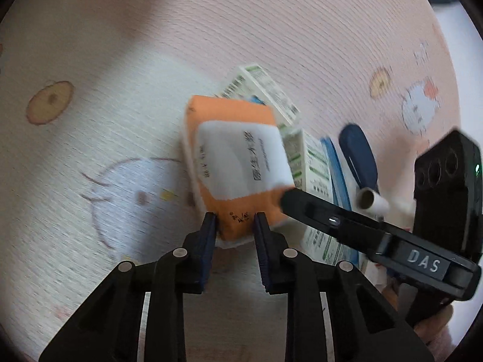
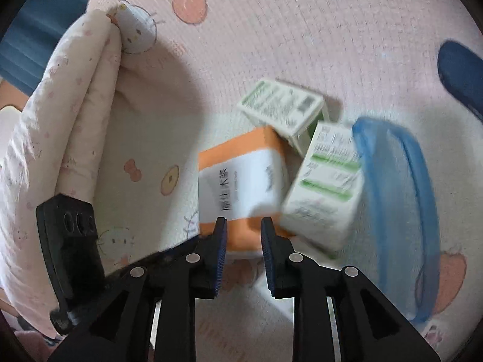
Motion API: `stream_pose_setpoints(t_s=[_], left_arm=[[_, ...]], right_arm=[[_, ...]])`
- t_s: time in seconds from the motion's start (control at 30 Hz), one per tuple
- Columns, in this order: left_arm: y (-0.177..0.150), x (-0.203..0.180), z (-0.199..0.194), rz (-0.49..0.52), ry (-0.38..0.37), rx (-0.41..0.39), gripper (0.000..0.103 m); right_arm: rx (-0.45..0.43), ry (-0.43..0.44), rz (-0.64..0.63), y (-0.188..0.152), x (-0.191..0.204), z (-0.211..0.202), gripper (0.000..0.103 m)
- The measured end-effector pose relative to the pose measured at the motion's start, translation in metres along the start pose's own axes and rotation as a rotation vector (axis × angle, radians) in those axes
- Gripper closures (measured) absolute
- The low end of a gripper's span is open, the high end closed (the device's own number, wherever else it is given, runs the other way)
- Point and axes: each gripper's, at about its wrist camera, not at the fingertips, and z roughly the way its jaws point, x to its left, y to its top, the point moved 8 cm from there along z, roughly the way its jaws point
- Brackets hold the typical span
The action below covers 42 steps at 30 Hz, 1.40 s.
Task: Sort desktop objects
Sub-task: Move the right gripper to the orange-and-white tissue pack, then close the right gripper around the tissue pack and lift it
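Note:
An orange and white tissue pack (image 1: pixel 238 163) lies on the pink cartoon mat. My left gripper (image 1: pixel 235 220) is shut on its near end. The pack also shows in the right wrist view (image 2: pixel 241 187), where my right gripper (image 2: pixel 244 226) has its fingers on either side of the pack's near edge; I cannot tell if they press it. Two white and green cartons (image 2: pixel 280 108) (image 2: pixel 326 187) lean against the pack's far and right sides. The right gripper's body (image 1: pixel 377 232) reaches in from the right in the left wrist view.
A blue plastic lid or tray (image 2: pixel 398 205) lies right of the cartons. A dark blue oblong object (image 1: pixel 359 154) and a small white roll (image 1: pixel 371 200) lie beyond it. A folded pale quilt (image 2: pixel 66 138) is at the left. The left gripper's body (image 2: pixel 69 247) is low on the left.

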Motion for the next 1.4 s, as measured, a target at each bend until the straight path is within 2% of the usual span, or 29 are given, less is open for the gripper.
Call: stream_pose_setpoints(t_s=[0.17,0.3,0.43,0.5,0.57,0.73,0.83,0.97,1.03,1.1,1.13,1.23,1.33,1.4], left_arm=[[-0.007,-0.029,0.018,0.004,-0.071,0.042,0.076],[-0.008,-0.048,0.026,0.052,-0.069,0.048,0.076],[-0.008,-0.048,0.015,0.093,0.019,0.012,0.073],[-0.003,-0.045,0.001,0.147,0.111,-0.052,0.059],[0.003,-0.043,-0.011,0.189,0.156,-0.107,0.048],[0.026,-0.042,-0.028,0.228,0.171,-0.168,0.043],[0.046,-0.031,-0.022,0.201,0.204,-0.174,0.042],[0.065,-0.015,-0.015,0.156,0.194,-0.167,0.042],[0.07,-0.009,-0.011,0.143,0.194,-0.164,0.044],[0.067,-0.007,-0.004,0.119,0.14,-0.12,0.071],[0.062,-0.007,0.0,0.108,0.119,-0.088,0.076],[0.044,-0.013,0.002,0.138,0.097,-0.068,0.082],[0.016,-0.035,0.004,0.158,-0.002,0.005,0.084],[0.003,-0.048,0.004,0.221,0.019,0.02,0.083]], right_arm=[[-0.056,-0.121,-0.055,0.006,-0.017,-0.01,0.084],[-0.079,-0.113,0.033,0.015,-0.034,-0.017,0.084],[-0.102,-0.076,0.119,0.011,-0.046,-0.026,0.084],[-0.118,-0.053,0.159,0.008,-0.049,-0.033,0.084],[-0.134,-0.047,0.183,0.005,-0.053,-0.04,0.084],[-0.118,-0.046,0.179,0.0,-0.049,-0.036,0.082],[-0.114,-0.027,0.177,-0.005,-0.041,-0.037,0.079],[-0.125,-0.021,0.146,-0.006,-0.035,-0.035,0.069],[-0.129,-0.013,0.141,-0.005,-0.033,-0.035,0.067],[-0.131,0.0,0.153,-0.003,-0.032,-0.034,0.066],[-0.131,0.007,0.16,-0.002,-0.032,-0.034,0.066],[-0.125,0.015,0.168,-0.001,-0.032,-0.035,0.066],[-0.125,0.017,0.171,-0.001,-0.033,-0.036,0.066],[-0.125,0.012,0.165,0.0,-0.033,-0.037,0.066]])
